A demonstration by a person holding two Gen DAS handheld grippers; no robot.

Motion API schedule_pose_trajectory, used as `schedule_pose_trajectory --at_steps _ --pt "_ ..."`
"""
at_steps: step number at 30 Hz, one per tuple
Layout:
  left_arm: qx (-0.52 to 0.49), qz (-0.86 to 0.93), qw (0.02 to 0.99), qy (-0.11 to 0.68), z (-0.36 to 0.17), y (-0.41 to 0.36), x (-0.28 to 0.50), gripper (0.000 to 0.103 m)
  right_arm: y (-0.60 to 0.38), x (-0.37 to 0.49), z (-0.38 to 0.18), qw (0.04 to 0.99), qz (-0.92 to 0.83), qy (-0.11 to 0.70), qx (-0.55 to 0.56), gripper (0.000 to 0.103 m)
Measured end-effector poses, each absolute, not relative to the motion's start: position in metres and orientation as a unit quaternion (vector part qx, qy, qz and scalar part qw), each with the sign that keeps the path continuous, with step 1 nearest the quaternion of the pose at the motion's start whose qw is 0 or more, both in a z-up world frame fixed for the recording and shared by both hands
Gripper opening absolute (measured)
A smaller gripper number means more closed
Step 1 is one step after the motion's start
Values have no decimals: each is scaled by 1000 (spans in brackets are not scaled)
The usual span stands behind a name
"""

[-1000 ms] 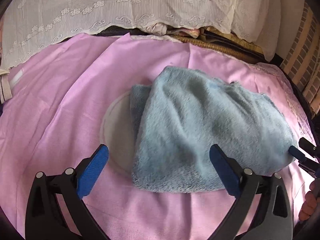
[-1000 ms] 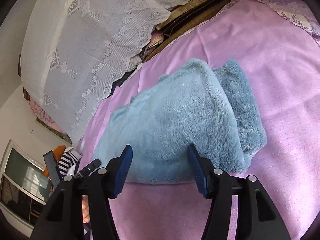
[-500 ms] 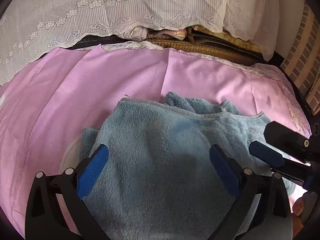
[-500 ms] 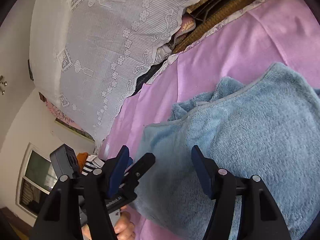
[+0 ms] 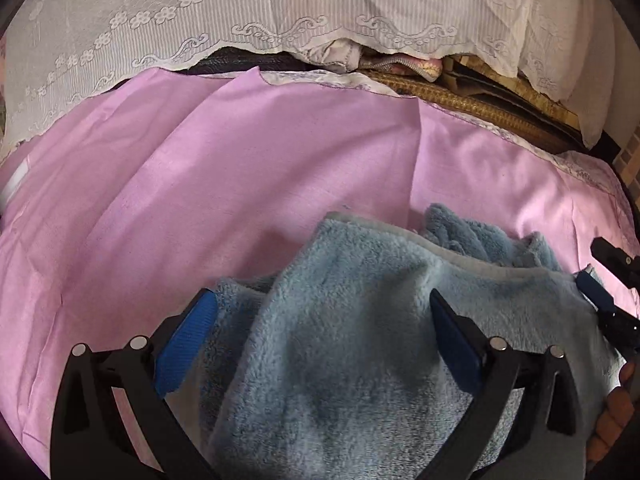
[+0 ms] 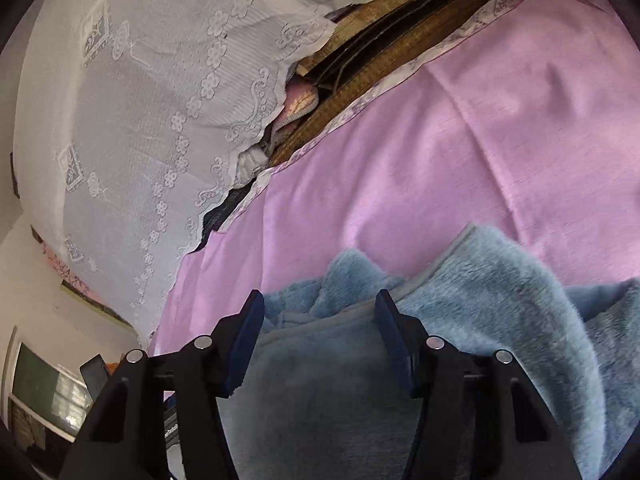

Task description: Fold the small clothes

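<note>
one blue fleece garment (image 5: 360, 344), two grippers (image 5: 320, 332)

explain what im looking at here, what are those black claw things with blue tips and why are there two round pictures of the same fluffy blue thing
The black claws are hand-held grippers, not a robot: a person holds one in each hand. Each carries a wide-angle camera looking forward along its two fingers, which is why the pictures are round and warped.

One picture comes from the left gripper, the other from the right gripper. The blue parts are soft pads on the fingers.

The fluffy thing is a blue fleece garment, partly folded, lying on a pink sheet on a bed. Behind it hangs a white lace cover over some stacked bedding.

Both grippers stand open with the fleece lying between their fingers; neither is pinching it. At the right edge of the left picture you can see the other gripper and a few of the person's fingers.
</note>
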State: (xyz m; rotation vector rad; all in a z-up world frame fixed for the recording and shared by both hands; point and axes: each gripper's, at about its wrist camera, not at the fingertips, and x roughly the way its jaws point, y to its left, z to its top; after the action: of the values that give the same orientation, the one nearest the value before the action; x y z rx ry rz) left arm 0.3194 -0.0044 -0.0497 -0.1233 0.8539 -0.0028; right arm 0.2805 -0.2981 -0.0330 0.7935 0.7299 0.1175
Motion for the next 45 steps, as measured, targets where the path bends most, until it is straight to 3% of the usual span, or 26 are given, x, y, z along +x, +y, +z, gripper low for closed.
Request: schedule_pose_trajectory --at_steps 7,11,12,15,21,25,26,28,34,39,45 --pt "-80 -54 913 397 -33 -7 307 99 -261 273 -12 850 153 339 373 68" --pt "-45 -11 912 407 -47 -7 314 99 -256 275 -28 842 148 362 371 68" --pt "-52 -12 906 419 -55 -2 319 99 -260 275 -34 840 144 363 375 68" --pt "-125 -42 887 443 -67 20 326 99 -274 272 -40 842 133 360 380 54" --pt "-128 -23 894 429 -62 41 310 99 -303 253 -42 852 92 345 383 50" --pt "-95 9 907 409 -50 45 294 99 -314 230 -33 870 44 337 358 53" --pt "-84 34 910 404 -45 48 290 99 -317 223 -30 871 34 335 358 62" --pt "-71 51 918 387 -36 50 279 98 -318 208 -23 876 32 323 356 67" --pt "-85 -53 921 377 -21 31 252 98 -291 178 -20 872 95 327 352 67" --pt "-16 -7 910 413 -56 8 259 99 -276 168 -34 871 99 356 323 68" --pt "-73 -20 898 434 -66 29 257 99 -291 158 -28 871 89 347 337 66"
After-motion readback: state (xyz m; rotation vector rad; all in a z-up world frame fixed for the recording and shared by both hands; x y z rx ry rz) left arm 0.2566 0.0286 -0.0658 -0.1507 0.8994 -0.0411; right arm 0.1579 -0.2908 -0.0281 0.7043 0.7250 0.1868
